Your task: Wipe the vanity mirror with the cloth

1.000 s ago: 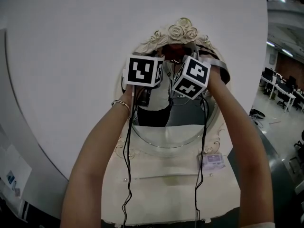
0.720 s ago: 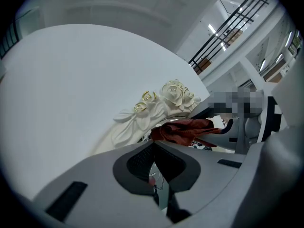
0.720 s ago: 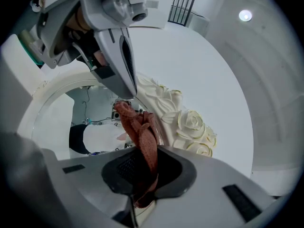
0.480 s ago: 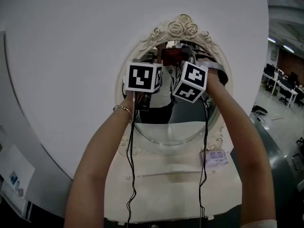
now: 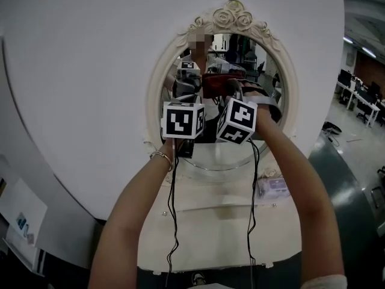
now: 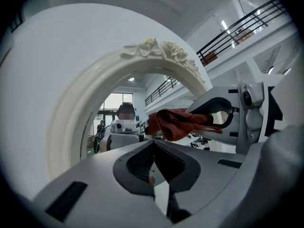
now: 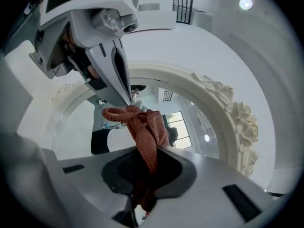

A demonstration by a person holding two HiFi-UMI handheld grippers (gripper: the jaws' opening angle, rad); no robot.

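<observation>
The right tool (image 7: 142, 170), jaws clamped on the red cloth (image 7: 145, 127), held it before the vanity mirror (image 5: 267, 71); whether cloth met glass could not be made out. The left tool (image 6: 154, 163) stood beside it, jaws together, empty. From above, the marker cubes (image 5: 183, 120) hid both sets of jaws.

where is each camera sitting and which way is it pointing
Head view: on the person's head, looking forward and down at the vanity mirror; both forearms, the left hand-held gripper and the right hand-held gripper show.
Left gripper view: rides the left hand-held gripper, facing the mirror; own jaws together at bottom.
Right gripper view: rides the right hand-held gripper, facing the mirror; own jaws clamp the cloth.
Shared: both gripper views show the other hand-held gripper and the cloth.
</observation>
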